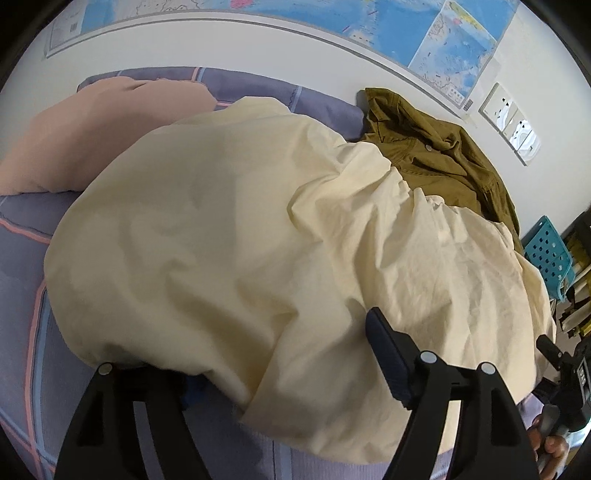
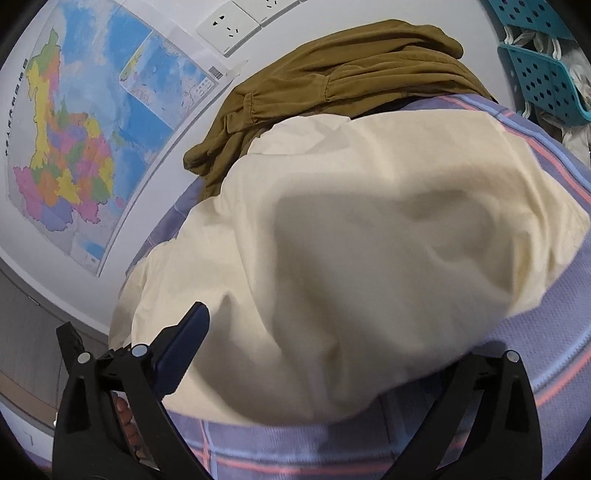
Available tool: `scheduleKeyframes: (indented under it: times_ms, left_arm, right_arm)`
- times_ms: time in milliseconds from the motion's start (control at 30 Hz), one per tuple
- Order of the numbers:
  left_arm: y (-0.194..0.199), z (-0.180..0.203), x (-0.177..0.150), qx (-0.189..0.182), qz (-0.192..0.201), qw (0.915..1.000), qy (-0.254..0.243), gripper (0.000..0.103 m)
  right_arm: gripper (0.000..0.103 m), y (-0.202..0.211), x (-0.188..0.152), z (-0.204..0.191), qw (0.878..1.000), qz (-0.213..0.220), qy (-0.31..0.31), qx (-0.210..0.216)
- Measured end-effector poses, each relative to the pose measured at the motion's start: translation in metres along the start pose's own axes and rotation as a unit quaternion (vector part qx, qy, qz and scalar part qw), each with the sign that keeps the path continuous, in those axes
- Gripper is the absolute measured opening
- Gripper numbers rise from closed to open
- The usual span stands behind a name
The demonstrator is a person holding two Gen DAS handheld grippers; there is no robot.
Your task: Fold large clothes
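A large cream garment (image 1: 236, 236) lies spread in loose wrinkles over a bed covered with a lavender plaid sheet (image 1: 22, 288), taking up most of the middle of the bed and reaching its near edge. At the far edge, against the white wall, an olive-brown jacket (image 1: 443, 158) sits crumpled, its near side partly overlapped by the cream fabric. Toward the far left corner of the bed rests a pink pillow (image 1: 74, 147). The left gripper (image 1: 258, 354) stands spread at the near edge of the garment; its right finger lies over the cloth, while the left fingertip is hidden under a fold, so whether any fabric is pinched cannot be told for sure, though the pads are well apart. The right gripper (image 2: 332, 347) is likewise wide apart, released, with the cream garment's near hem bulging between its fingers and covering the right fingertip; nothing is pressed. A map (image 2: 74, 140) hangs on the wall above the bed, wall sockets (image 2: 229, 26) are beside it, and a teal perforated basket (image 2: 546, 81) stands past the bed's right edge.
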State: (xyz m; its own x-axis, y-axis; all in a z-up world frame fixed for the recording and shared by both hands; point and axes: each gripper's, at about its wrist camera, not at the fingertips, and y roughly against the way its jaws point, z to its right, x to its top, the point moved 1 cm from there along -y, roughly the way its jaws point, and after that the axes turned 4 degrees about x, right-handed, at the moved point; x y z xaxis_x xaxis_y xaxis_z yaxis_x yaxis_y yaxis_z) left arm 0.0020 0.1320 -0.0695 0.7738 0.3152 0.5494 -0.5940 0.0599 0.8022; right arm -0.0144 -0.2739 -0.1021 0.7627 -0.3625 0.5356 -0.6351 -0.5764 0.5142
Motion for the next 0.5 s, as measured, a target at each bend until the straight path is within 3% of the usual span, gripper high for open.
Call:
scheduleKeyframes:
  times_ms: [100,267,500]
  left_arm:
    - [0.0,0.001,0.0,0.001,0.002,1.0,-0.001,0.075]
    - [-0.001,0.0,0.002,-0.001,0.005,1.0,-0.003,0.074]
    - [-0.003,0.004,0.003,0.016,0.007,0.9997,-0.015,0.065]
  right_arm:
    - [0.096,-0.007,0.002,-0.005,1.0,0.006,0.009,-0.005]
    - [0.076,-0.017,0.008,-0.005,1.0,0.006,0.006,-0.001]
    - [0.063,-0.023,0.013,-0.001,1.0,0.003,-0.007,0.009]
